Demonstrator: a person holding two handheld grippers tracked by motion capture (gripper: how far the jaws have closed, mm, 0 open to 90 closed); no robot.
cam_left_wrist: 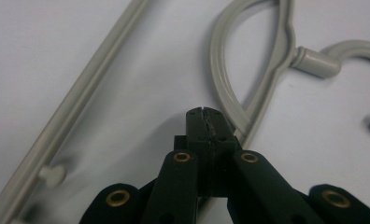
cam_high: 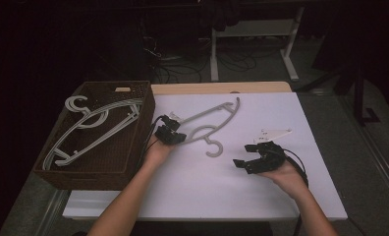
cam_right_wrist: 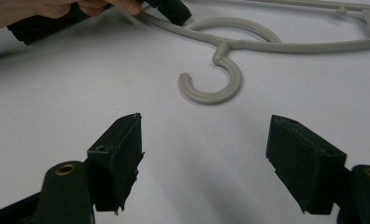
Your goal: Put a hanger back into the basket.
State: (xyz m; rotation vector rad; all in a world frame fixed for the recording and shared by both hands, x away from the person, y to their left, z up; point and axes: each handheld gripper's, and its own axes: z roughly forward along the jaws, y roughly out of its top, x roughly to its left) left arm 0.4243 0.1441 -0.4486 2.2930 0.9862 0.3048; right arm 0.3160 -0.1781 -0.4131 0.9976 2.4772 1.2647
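The right gripper sits nearest the lens in its own view, its jaws spread wide with bare white table between them and nothing held. In the high view it hovers low over the right half of the table, held in the right hand, with its grey plate just behind it.

Ahead of those jaws lies the grey hanger, flat on the table with its hook curling toward the right gripper, well apart from it. From above, the hanger lies at the table's middle, one arm reaching up toward the far edge.

The left gripper, in the left hand, rests at the hanger's near-left end. In its own view the jaws are pressed together with no gap showing; the hanger's arm runs just beside the right jaw tip, touching or nearly so, and whether any of it is pinched I cannot tell.

At the table's left edge stands a dark woven basket holding several more hangers piled at a slant, one hook poking over its far-left rim.
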